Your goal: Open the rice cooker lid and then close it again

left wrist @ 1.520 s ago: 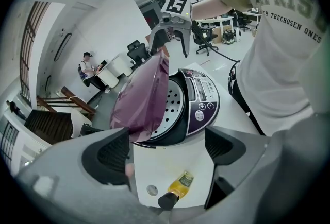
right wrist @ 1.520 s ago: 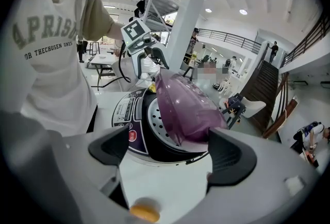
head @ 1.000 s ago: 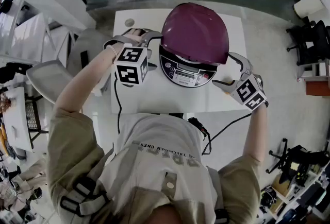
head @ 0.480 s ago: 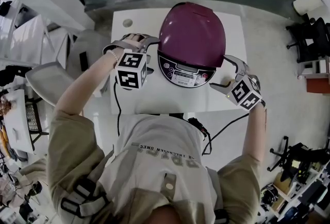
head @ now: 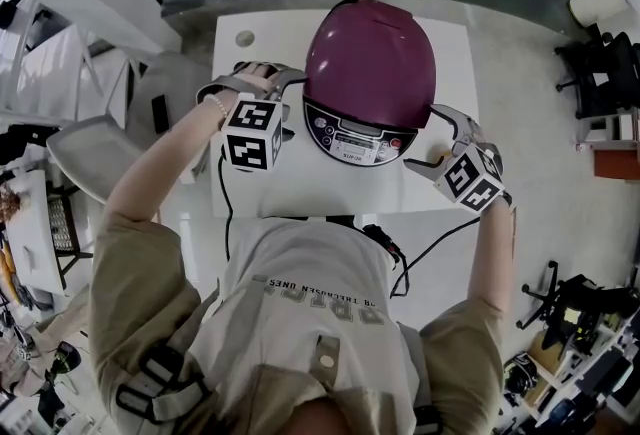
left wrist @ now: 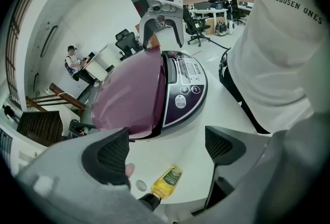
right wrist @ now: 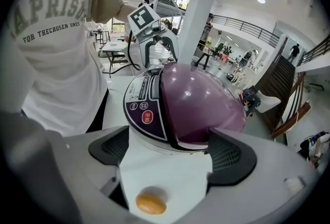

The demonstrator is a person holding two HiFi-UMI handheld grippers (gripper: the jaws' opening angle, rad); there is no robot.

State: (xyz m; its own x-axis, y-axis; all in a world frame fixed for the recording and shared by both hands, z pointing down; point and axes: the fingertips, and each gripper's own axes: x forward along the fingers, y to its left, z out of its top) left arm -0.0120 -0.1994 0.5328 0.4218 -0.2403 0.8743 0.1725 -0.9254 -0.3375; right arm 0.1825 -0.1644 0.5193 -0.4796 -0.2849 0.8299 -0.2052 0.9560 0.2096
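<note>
The rice cooker stands mid-table with its rounded purple lid (head: 370, 58) down over the body and its control panel (head: 352, 135) facing the person. A dark seam runs along the lid's rim (left wrist: 154, 130); I cannot tell whether it is latched. My left gripper (head: 290, 98) hangs just left of the cooker, open, with only tabletop showing between its jaws (left wrist: 167, 148). My right gripper (head: 430, 138) is at the cooker's right front corner, also open (right wrist: 170, 151) and holding nothing. Neither gripper touches the cooker.
A small yellow bottle (left wrist: 165, 182) lies on the white table (head: 300, 193) below the left jaws. A small orange oval object (right wrist: 151, 202) lies under the right gripper. A black cable (head: 430, 243) hangs off the front edge. A grey chair (head: 90, 148) stands at the left.
The right gripper has drifted a little toward the cooker. The left gripper has barely moved. The lid stays down throughout.
</note>
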